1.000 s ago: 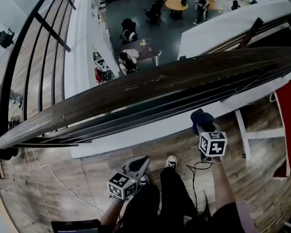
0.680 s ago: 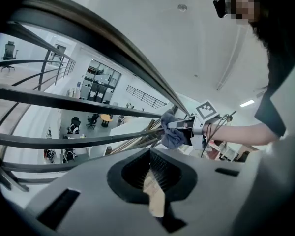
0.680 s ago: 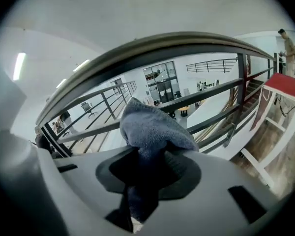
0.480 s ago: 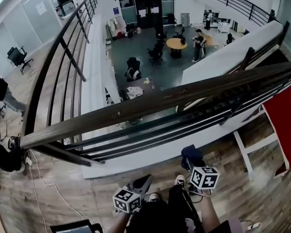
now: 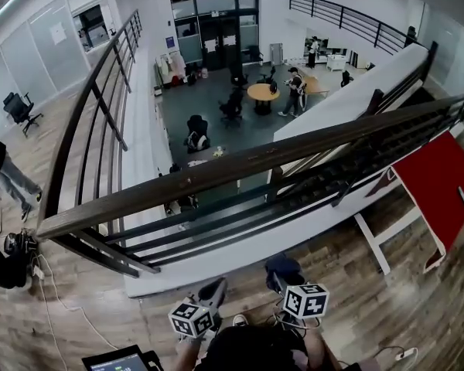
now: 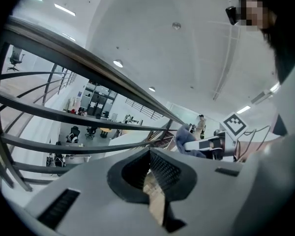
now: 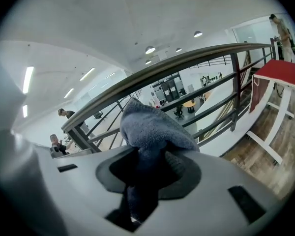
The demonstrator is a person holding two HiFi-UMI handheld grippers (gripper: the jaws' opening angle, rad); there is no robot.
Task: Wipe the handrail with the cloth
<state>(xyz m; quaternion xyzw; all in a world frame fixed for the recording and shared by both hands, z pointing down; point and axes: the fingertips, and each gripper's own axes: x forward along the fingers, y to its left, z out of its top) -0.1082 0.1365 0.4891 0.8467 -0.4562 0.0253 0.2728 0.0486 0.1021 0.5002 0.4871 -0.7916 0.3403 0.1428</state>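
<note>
Wooden handrail (image 5: 240,167) over atrium, right gripper (image 7: 150,168) fingers pinching blue cloth (image 7: 147,127), left gripper (image 6: 155,173) fingers together.

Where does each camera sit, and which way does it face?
Head view: on the person's head, facing steeply down over the handrail to the lower floor; shows left gripper, right gripper, legs.
Left gripper view: on that gripper, facing up along shut jaws at the handrail; person at right.
Right gripper view: facing up along jaws shut on the cloth, handrail behind.
Shared: all show the handrail.
</note>
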